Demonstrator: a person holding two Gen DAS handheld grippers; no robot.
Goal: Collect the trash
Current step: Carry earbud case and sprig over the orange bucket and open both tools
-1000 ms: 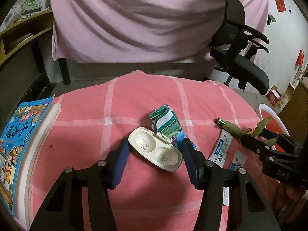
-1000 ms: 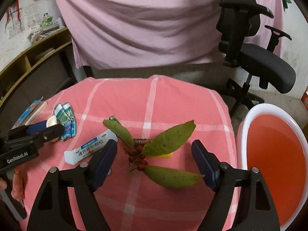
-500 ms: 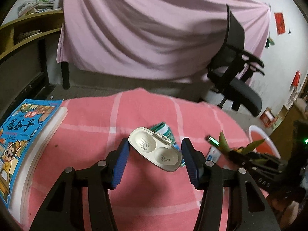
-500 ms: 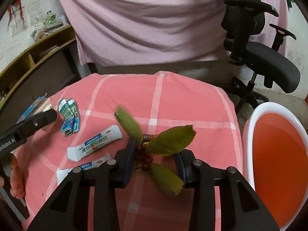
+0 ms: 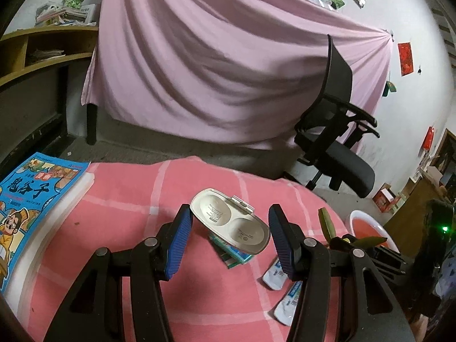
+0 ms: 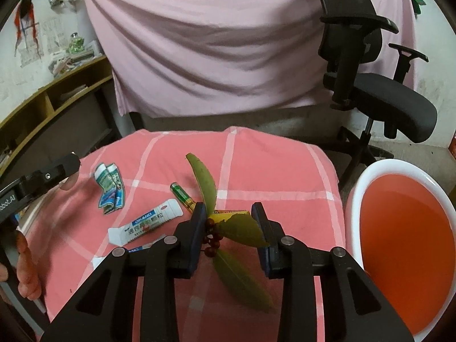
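A pink checked tablecloth (image 6: 256,156) covers the table, with the white basin (image 6: 359,199) just off its right edge. Your right gripper (image 6: 228,219) is closing on the leafy berry sprig (image 6: 228,228); pinch at the stem by the berries (leaves alone will slip), then carry it over the basin. Your left gripper (image 5: 228,228) holds the open white case (image 5: 228,222) clamped between its pads, above the green wrapper (image 5: 230,253). Keep it level. Sachets (image 6: 145,222) and a battery (image 6: 182,196) remain on the cloth.
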